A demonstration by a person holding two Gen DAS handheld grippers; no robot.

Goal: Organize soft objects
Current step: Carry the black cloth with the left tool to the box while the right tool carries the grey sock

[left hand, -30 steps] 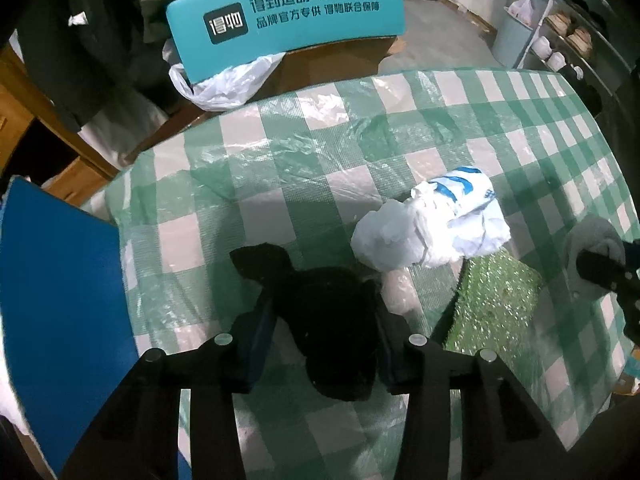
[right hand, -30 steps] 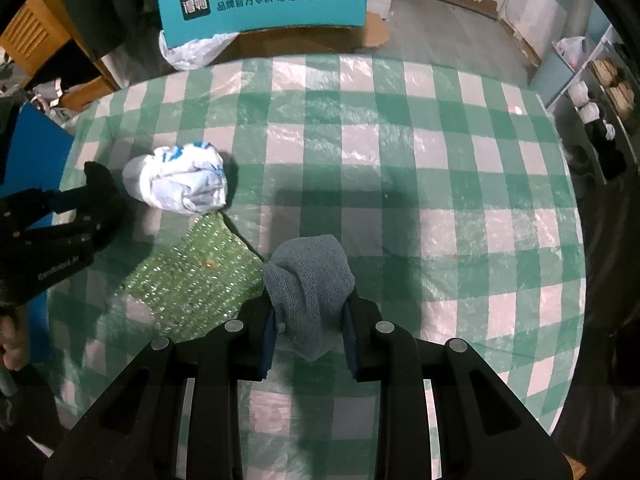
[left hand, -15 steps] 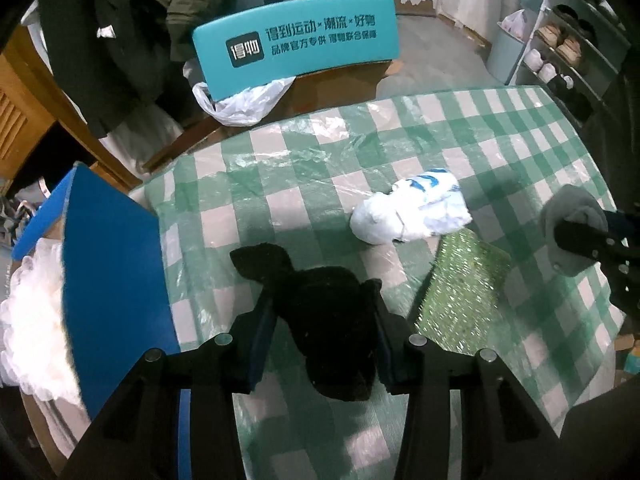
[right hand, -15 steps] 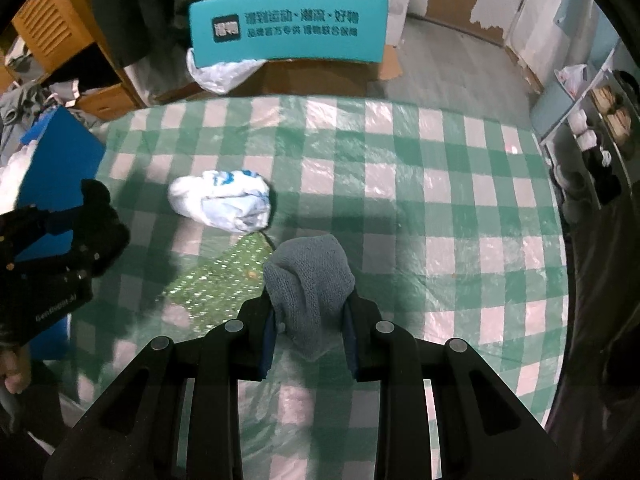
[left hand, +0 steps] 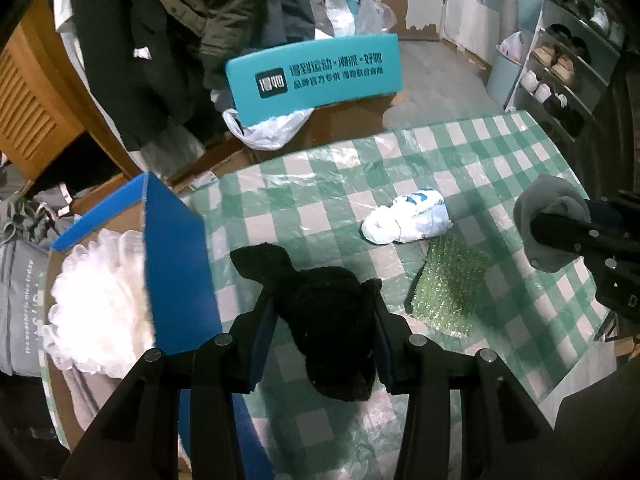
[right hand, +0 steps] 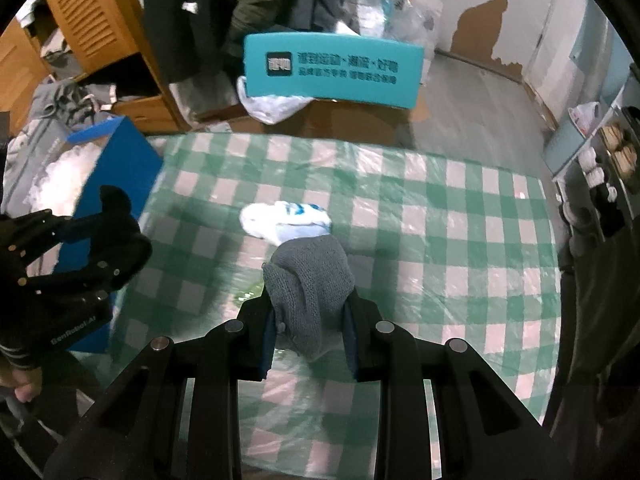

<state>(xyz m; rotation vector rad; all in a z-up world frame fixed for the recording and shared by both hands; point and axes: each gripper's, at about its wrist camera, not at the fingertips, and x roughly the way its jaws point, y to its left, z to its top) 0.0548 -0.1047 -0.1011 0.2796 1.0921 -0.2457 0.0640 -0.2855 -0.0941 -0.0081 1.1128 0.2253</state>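
The left gripper (left hand: 324, 320) has its fingers clenched on a black fuzzy sock (left hand: 320, 312), a bunched, matte lump whose loose end flops out past the fingertips toward the upper left. It hangs above the counter (left hand: 320, 184), which is covered in a green-and-white checked cloth under clear plastic film, close to the counter's left edge.

The right gripper (right hand: 310, 316) grips a grey ribbed knit sock (right hand: 310, 280), folded over itself into a thick rounded bundle that bulges above the fingers. In the left wrist view this grey bundle (left hand: 548, 216) shows at the far right, held clear of the cloth.

Lying on the counter between the two grippers is a white rolled sock with blue markings (left hand: 408, 218), crumpled into an oblong wad. Just beside it, nearer the camera, lies a flat green glittery scouring cloth (left hand: 450, 286), rectangular and speckled with shine.

Off the counter's left edge stands a blue open box (left hand: 176, 264) holding white fluffy padding (left hand: 96, 300). Beyond the counter, a teal curved chair back with printed characters (left hand: 316, 76) faces the scene.
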